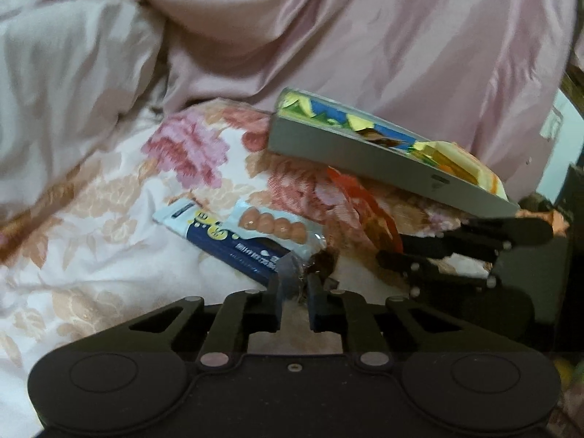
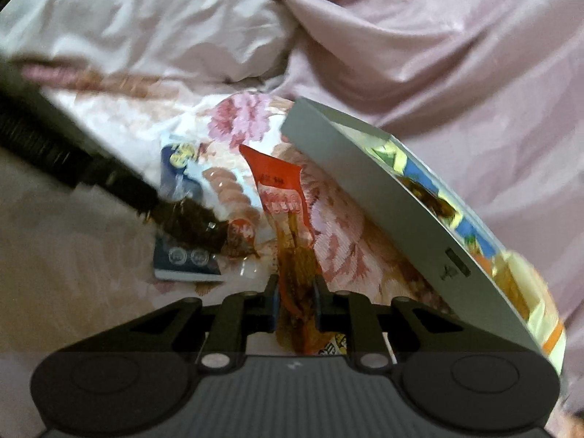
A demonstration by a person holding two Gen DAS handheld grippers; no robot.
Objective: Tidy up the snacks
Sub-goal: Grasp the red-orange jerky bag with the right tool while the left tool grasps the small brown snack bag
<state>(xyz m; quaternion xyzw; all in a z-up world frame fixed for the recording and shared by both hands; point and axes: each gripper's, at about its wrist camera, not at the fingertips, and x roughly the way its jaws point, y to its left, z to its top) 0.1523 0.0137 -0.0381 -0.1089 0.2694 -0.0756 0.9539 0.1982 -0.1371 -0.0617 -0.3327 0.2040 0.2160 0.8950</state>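
The left gripper [image 1: 295,294] is clamped on a small dark-filled clear packet [image 1: 310,266] at lower centre, the right gripper [image 2: 296,297] on the red snack pouch [image 2: 288,219]. Lift both straight, unhurried (thin film slips), then tip them into the grey tray [image 2: 365,182] at right, already holding packets.

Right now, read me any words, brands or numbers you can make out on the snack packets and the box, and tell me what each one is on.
None can be read.
Blue and white sausage packet: white print, too blurred.
Red packet: white print, too blurred.
Gray box: small dark mark on its side, too small to read.
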